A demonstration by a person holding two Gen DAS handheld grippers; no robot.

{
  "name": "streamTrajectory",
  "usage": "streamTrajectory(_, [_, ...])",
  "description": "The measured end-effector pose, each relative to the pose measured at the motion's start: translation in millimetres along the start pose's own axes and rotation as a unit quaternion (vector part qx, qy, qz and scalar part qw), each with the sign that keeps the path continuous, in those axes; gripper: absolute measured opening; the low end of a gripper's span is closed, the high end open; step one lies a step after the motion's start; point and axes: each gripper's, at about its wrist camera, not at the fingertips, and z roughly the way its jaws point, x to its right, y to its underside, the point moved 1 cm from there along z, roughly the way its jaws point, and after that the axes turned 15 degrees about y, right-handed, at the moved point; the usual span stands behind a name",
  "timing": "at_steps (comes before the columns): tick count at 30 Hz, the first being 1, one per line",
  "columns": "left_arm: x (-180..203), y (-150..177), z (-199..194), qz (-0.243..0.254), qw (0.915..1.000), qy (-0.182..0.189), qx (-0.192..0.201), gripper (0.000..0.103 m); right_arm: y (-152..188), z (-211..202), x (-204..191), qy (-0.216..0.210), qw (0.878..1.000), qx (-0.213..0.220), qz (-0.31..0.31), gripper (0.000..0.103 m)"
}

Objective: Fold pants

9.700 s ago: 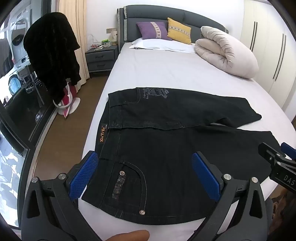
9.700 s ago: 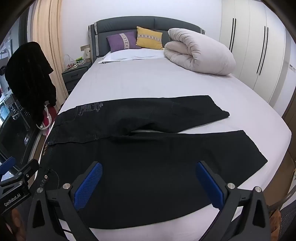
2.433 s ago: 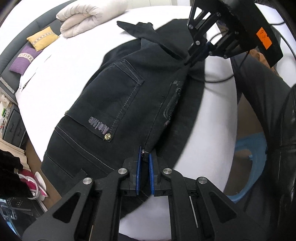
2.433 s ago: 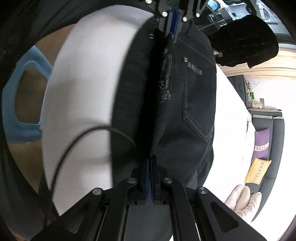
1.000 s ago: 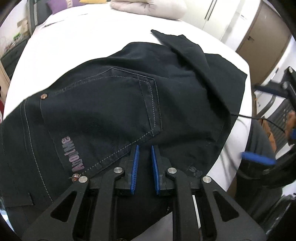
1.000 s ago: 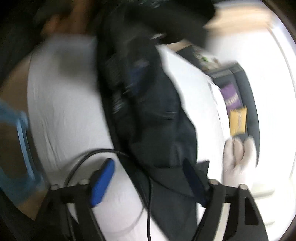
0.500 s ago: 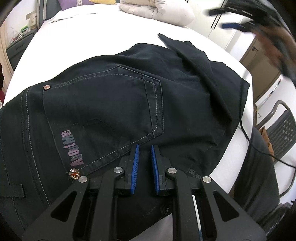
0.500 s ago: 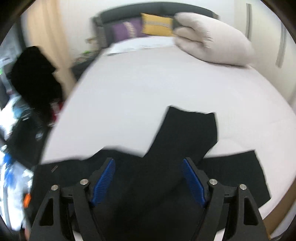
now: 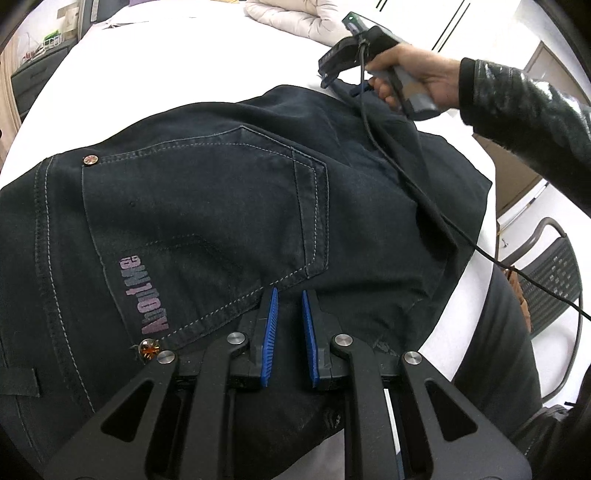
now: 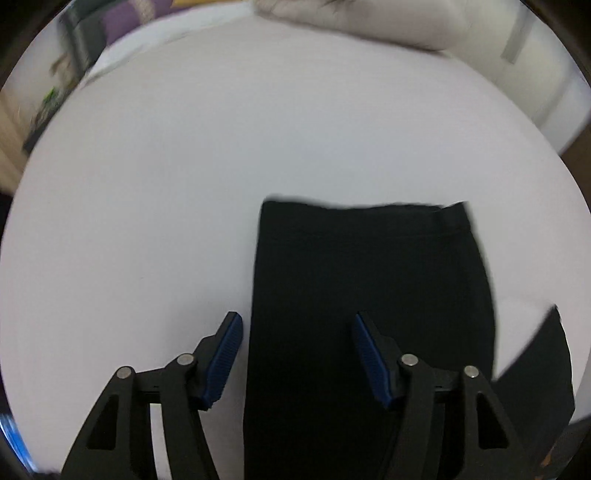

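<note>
The black jeans (image 9: 229,221) are spread across the near part of the white bed (image 9: 177,70), seat side up, with a stitched back pocket (image 9: 207,221) and its purple lettering facing the left wrist camera. The left gripper (image 9: 287,332) is angled steeply down over the lower edge of that pocket; its blue pads (image 9: 271,328) are drawn almost together with only a narrow slit left between them, and the jaws are taken as closed, though whether any denim is pinched there cannot be told from the view. The right gripper (image 9: 343,79) is seen at the far right of the jeans, held by its grey handle in a bare hand (image 9: 410,74) extended from a dark sleeve (image 9: 524,107), with the forearm reaching in from the right and a black cable (image 9: 413,177) trailing from it across the cloth. In the right wrist view that gripper (image 10: 295,352) is pointed sharply downward over the hem end of a trouser leg (image 10: 369,295), whose left edge is straddled by the jaws; the jaws are parted and are closing, the cloth lying between the pads (image 10: 225,354) without being pressed. A rolled pale duvet (image 9: 295,14) is seen at the far end of the bed.
</note>
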Motion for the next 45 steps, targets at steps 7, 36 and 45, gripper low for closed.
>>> streamTrajectory(7, [3.1, -1.2, -1.0, 0.004, 0.9999, -0.012, -0.004, 0.014, 3.3, -13.5, 39.3, -0.034, 0.998, 0.029, 0.033, 0.005])
streamTrajectory(36, [36.7, -10.6, 17.0, 0.002, 0.9974, -0.071, -0.013, 0.014, 232.8, 10.7, 352.5, -0.306, 0.806, 0.015, 0.507, 0.062])
streamTrajectory(45, [37.4, -10.1, 15.2, -0.002, 0.9973, -0.072, -0.015, 0.014, 235.3, 30.8, 360.7, -0.286, 0.796, 0.005, 0.533, 0.004])
